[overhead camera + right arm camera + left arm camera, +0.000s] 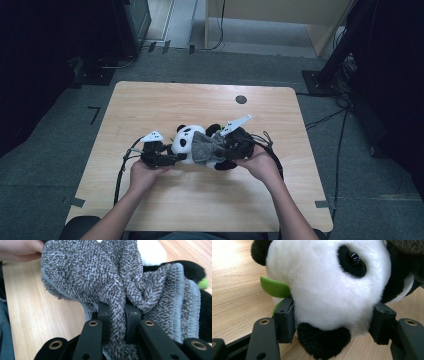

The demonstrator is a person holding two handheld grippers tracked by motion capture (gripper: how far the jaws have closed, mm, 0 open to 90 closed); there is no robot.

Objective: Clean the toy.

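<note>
A black and white plush panda (pixel 187 141) lies on its side in the middle of the wooden table (pixel 150 100). My left gripper (pixel 176 158) is shut on the panda's head (pixel 324 287), one pad pressed into each side of the white fur. A green felt leaf (pixel 274 287) sticks out beside the left pad. A grey fuzzy cloth (pixel 207 147) is draped over the panda's body. My right gripper (pixel 224 145) is shut on a fold of that grey cloth (pixel 117 290), which bunches up between the two pads. A black limb of the panda (pixel 190 268) shows behind the cloth.
A round dark grommet (pixel 241 99) sits in the table near its far edge. Both gripper cables (pixel 120 172) trail off toward the near edge. The person's hand (pixel 20 250) shows at the top left of the right gripper view. Dark equipment stands on the floor around the table.
</note>
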